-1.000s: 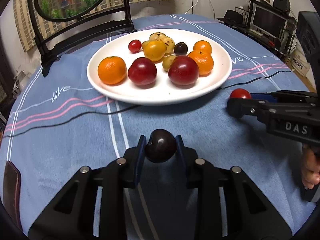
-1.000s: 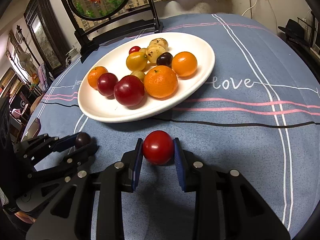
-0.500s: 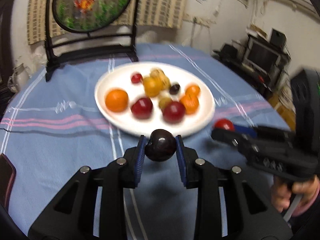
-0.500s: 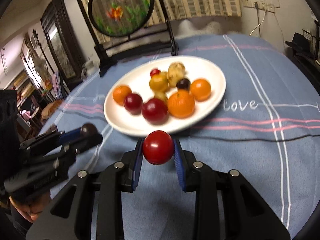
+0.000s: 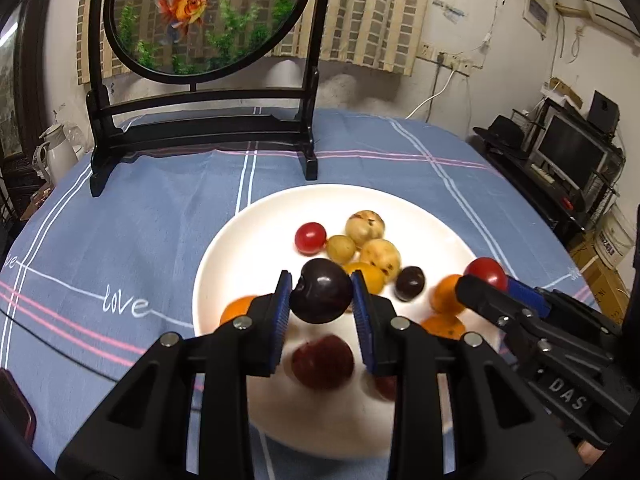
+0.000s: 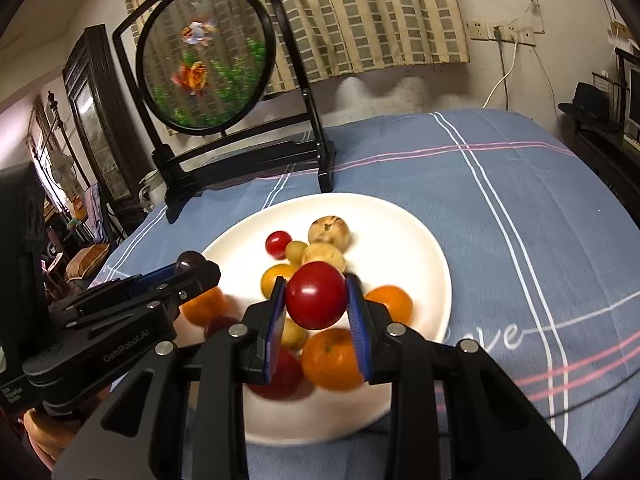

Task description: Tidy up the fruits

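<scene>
My left gripper (image 5: 321,298) is shut on a dark purple plum (image 5: 321,291) and holds it in the air over the white plate (image 5: 224,256). My right gripper (image 6: 316,296) is shut on a red tomato (image 6: 316,295), also above the plate (image 6: 424,240). The plate holds several fruits: oranges (image 6: 332,360), red plums (image 5: 322,362), yellow fruits (image 5: 380,256), a small red tomato (image 5: 310,237) and a dark plum (image 5: 410,283). The right gripper shows in the left wrist view (image 5: 480,280), at the plate's right side. The left gripper shows in the right wrist view (image 6: 192,266), at the plate's left side.
A black wooden stand with a round goldfish screen (image 5: 200,20) stands at the back of the blue tablecloth (image 5: 120,216). A white kettle (image 5: 56,152) sits off the table's left. A shelf with a monitor (image 5: 568,156) is at the right.
Both grippers have lifted off the tablecloth with their fruits and moved forward over the plate. The views now tilt up and show the room behind.
</scene>
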Tool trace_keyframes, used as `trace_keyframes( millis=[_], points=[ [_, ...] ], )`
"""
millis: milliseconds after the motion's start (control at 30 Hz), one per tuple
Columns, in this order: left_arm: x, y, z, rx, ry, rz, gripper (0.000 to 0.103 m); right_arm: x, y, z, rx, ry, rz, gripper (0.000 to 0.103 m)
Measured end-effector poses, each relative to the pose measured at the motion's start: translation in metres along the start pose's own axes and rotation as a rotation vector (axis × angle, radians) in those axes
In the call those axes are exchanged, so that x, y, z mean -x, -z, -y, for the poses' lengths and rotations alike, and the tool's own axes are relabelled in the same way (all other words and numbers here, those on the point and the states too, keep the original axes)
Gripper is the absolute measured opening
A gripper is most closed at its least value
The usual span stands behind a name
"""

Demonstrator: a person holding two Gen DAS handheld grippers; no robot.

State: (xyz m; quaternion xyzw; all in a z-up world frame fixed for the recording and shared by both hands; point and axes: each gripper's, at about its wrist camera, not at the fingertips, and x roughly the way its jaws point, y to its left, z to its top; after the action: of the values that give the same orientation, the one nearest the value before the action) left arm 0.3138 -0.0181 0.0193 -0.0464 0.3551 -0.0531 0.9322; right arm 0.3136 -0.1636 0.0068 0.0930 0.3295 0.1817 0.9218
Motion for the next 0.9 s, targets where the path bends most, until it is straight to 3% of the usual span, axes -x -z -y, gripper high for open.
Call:
trace_keyframes(
  millis=[67,100,167,233,367,500,600,667,900],
  points=[
    [-0.007,-0.003,-0.001,0.002,-0.006,-0.014,0.033,-0.003,-0.002,0.002,0.000,0.004,-0.002,0.031],
    [-0.010,-0.006,-0.002,0.012,-0.016,-0.020,0.050,-0.005,-0.003,0.003,-0.002,0.004,-0.003,0.031],
    [-0.003,-0.007,-0.005,0.035,-0.043,0.012,0.072,-0.006,-0.003,0.004,-0.003,0.007,-0.004,0.032],
    [0.010,-0.008,-0.007,0.031,-0.052,0.039,0.074,-0.006,-0.004,0.004,-0.002,0.010,-0.004,0.032],
    [0.036,0.000,-0.014,0.067,-0.067,0.071,0.089,-0.011,-0.005,-0.002,0.022,-0.001,-0.013,0.032],
    [0.049,0.005,-0.016,0.069,-0.086,0.096,0.092,-0.022,-0.007,-0.011,0.053,-0.005,-0.030,0.033],
    [0.052,0.005,-0.015,0.067,-0.090,0.099,0.094,-0.024,-0.010,-0.016,0.067,0.004,-0.031,0.045],
    [0.053,0.005,-0.015,0.060,-0.093,0.098,0.096,-0.020,-0.011,-0.017,0.076,0.023,-0.025,0.063],
    [0.061,0.013,-0.013,0.027,-0.100,0.091,0.097,0.000,-0.007,-0.023,0.126,0.043,0.004,0.063]
  ],
)
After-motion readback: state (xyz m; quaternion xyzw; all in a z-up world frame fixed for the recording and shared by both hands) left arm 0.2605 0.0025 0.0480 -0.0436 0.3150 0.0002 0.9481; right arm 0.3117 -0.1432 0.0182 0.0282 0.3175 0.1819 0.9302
